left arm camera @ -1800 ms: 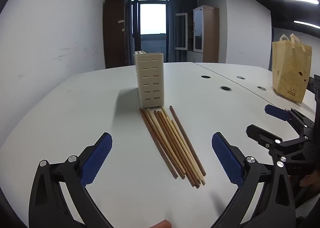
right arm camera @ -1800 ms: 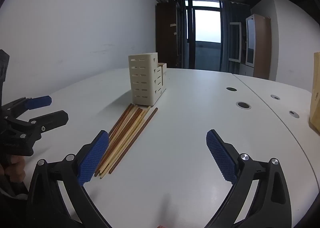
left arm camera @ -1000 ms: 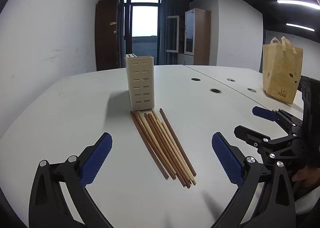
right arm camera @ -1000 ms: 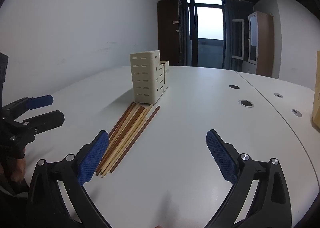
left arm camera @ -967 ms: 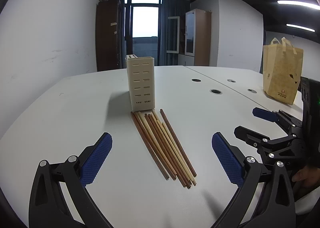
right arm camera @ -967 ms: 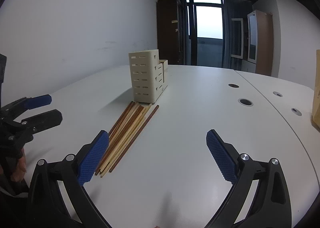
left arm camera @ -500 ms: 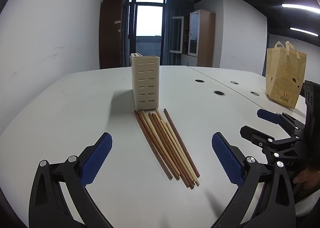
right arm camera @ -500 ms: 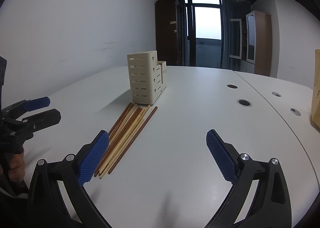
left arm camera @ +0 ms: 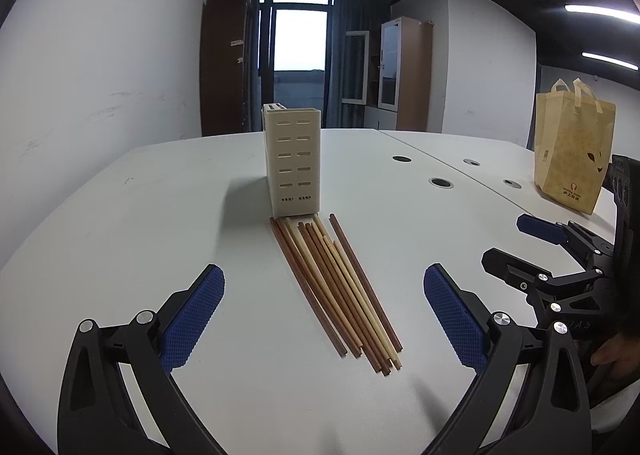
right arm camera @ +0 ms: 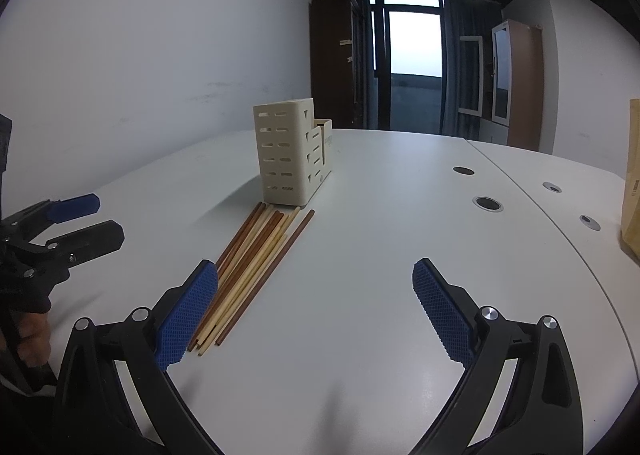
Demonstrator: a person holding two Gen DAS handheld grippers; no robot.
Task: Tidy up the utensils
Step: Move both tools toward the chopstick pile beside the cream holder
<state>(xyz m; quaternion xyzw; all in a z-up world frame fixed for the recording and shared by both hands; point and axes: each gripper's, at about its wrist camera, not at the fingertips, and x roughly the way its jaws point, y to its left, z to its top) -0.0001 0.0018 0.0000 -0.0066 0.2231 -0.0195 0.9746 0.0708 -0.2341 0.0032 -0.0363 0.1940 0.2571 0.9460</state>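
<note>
Several wooden chopsticks (left arm camera: 336, 287) (right arm camera: 256, 267), light and dark brown, lie side by side on the white table (left arm camera: 160, 223) (right arm camera: 400, 255). Their far ends almost touch a cream slotted utensil holder (left arm camera: 292, 161) (right arm camera: 290, 157) that stands upright. My left gripper (left arm camera: 324, 311) is open and empty, hovering just short of the near ends of the chopsticks. My right gripper (right arm camera: 316, 303) is open and empty too, to the right of the bundle, its left pad over the near ends. Each gripper shows at the edge of the other's view.
A tan paper bag (left arm camera: 572, 151) stands at the right of the table. Round cable holes (left arm camera: 440, 183) (right arm camera: 486, 203) dot the right half. A white wall runs along the left; cabinets and a window door stand behind the table.
Both views have shifted slightly; the holder and chopsticks sit a touch more central in the left wrist view. Both grippers stay open and nothing on the table has moved.
</note>
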